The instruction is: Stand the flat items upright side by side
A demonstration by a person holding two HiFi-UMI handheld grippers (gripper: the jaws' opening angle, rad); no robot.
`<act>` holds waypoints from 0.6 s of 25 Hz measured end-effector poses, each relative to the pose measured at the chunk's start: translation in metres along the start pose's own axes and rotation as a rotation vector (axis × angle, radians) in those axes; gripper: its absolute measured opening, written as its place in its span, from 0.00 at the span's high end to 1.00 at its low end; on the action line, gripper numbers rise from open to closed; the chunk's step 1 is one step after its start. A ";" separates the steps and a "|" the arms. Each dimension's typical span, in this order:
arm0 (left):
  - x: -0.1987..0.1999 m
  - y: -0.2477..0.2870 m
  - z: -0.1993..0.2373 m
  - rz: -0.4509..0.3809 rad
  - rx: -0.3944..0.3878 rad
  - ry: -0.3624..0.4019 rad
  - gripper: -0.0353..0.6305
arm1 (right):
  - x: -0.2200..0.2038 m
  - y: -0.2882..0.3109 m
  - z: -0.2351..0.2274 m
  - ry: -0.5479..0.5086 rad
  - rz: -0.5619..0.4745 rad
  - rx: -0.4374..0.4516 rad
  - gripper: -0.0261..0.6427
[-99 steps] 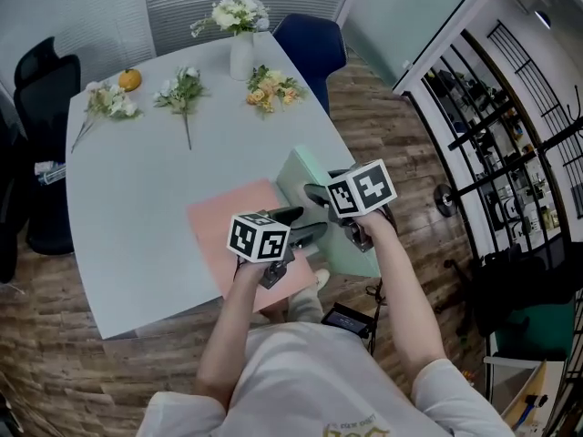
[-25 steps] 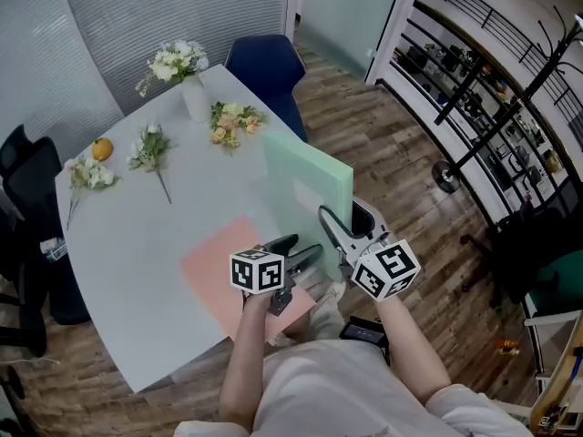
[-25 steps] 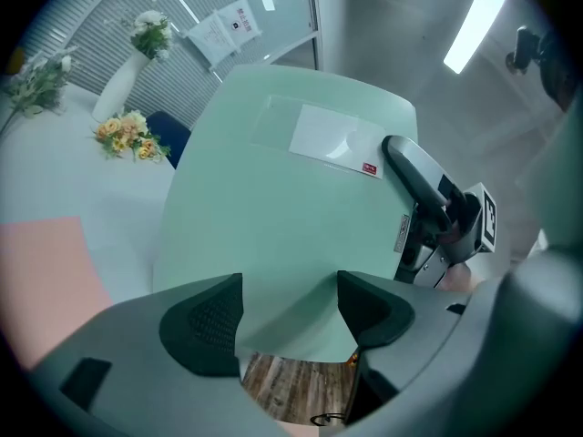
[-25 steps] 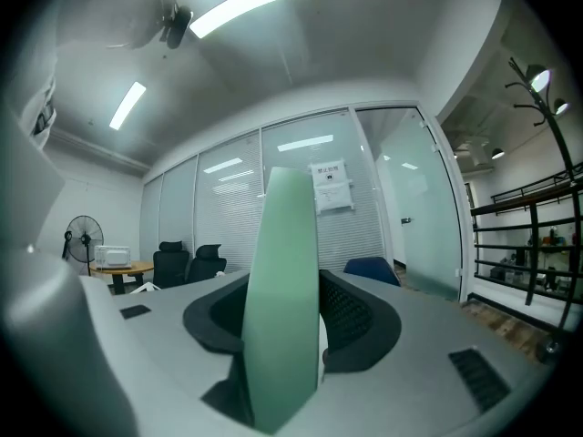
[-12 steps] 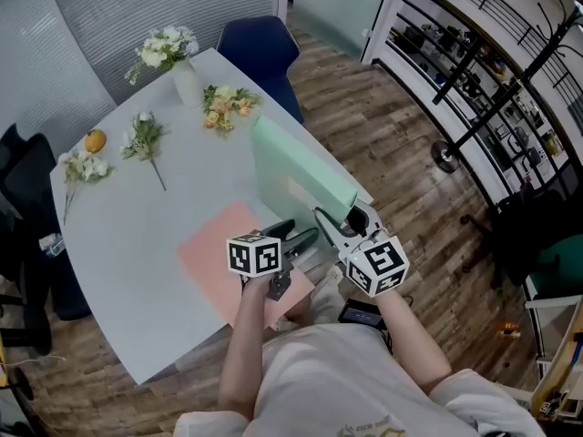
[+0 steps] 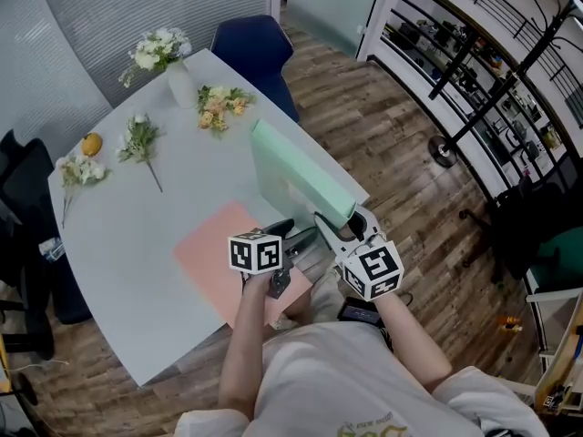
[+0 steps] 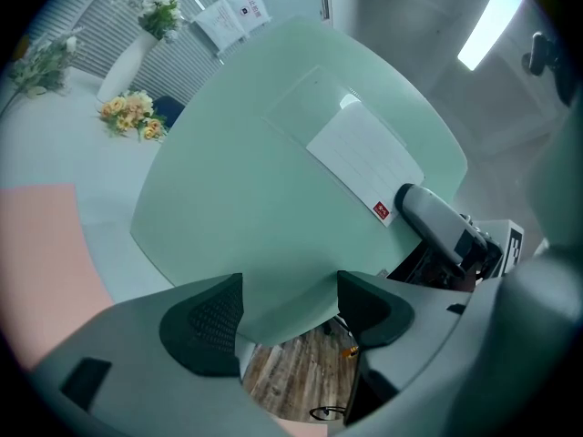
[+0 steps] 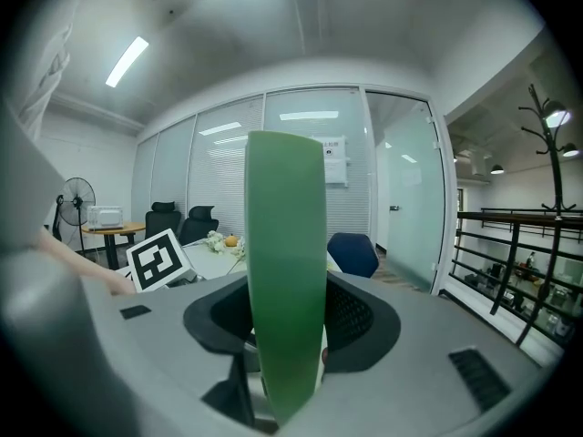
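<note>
A thick pale-green board [image 6: 301, 176] stands on its long edge at the table's right side. My right gripper [image 6: 339, 224] is shut on its near end; in the right gripper view the board [image 8: 285, 271] runs edge-on between the pads of that gripper [image 8: 287, 321]. My left gripper [image 6: 296, 235] is just left of it, jaws apart. In the left gripper view the board's broad face [image 7: 273, 180] fills the picture, and its lower corner sits between the spread jaws of the left gripper [image 7: 287, 312]. A pink sheet [image 6: 214, 253] lies flat on the table under the left hand.
The pale table [image 6: 137, 244] carries a vase of flowers [image 6: 173, 71], loose flower stems [image 6: 138, 139] and an orange [image 6: 91, 142] at its far side. A blue chair [image 6: 255, 44] stands beyond the table and a black chair [image 6: 23, 180] to its left. Wooden floor lies to the right.
The right gripper has sunk a little with the green board, which now stands steeper at the table's edge. The left gripper has stayed over the pink sheet.
</note>
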State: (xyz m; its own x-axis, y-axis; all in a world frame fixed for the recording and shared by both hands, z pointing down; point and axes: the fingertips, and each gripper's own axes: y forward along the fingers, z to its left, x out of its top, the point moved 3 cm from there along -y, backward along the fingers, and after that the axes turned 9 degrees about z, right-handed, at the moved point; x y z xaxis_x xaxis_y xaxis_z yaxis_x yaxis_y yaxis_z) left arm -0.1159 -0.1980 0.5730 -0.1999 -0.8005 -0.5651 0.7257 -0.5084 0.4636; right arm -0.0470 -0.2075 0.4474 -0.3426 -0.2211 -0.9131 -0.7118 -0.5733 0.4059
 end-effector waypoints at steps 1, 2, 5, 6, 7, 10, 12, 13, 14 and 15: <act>-0.001 0.002 0.000 0.004 0.001 0.001 0.45 | -0.002 -0.001 -0.001 0.004 0.003 -0.007 0.66; -0.002 0.003 0.000 0.008 0.001 0.001 0.45 | -0.004 -0.002 -0.002 0.009 0.006 -0.014 0.66; -0.004 0.008 0.001 0.021 0.007 0.003 0.45 | -0.010 -0.004 -0.004 0.021 0.014 -0.033 0.66; -0.004 0.009 0.002 0.024 0.008 0.004 0.45 | -0.011 -0.003 -0.004 0.023 0.014 -0.036 0.66; -0.005 0.009 0.002 0.026 0.010 0.004 0.45 | -0.012 -0.003 -0.004 0.025 0.013 -0.038 0.66; -0.007 0.006 0.002 0.025 0.017 -0.003 0.45 | -0.013 -0.003 -0.001 0.023 0.009 -0.032 0.65; -0.008 0.005 0.000 0.018 0.018 -0.008 0.45 | -0.014 -0.005 0.000 0.020 0.003 -0.034 0.65; -0.008 0.005 -0.001 0.014 0.016 -0.010 0.45 | -0.015 -0.007 -0.001 0.020 0.002 -0.037 0.65; -0.008 0.005 -0.002 0.010 0.013 -0.011 0.45 | -0.016 -0.008 -0.001 0.021 0.005 -0.039 0.64; -0.007 0.005 -0.003 0.007 0.011 -0.011 0.45 | -0.018 -0.007 -0.001 0.022 0.013 -0.039 0.63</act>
State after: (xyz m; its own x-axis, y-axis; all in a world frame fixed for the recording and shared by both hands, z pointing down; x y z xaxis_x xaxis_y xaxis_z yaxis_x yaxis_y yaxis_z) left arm -0.1090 -0.1937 0.5775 -0.2021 -0.8076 -0.5540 0.7198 -0.5061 0.4751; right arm -0.0349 -0.1999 0.4608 -0.3377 -0.2454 -0.9087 -0.6829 -0.6006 0.4159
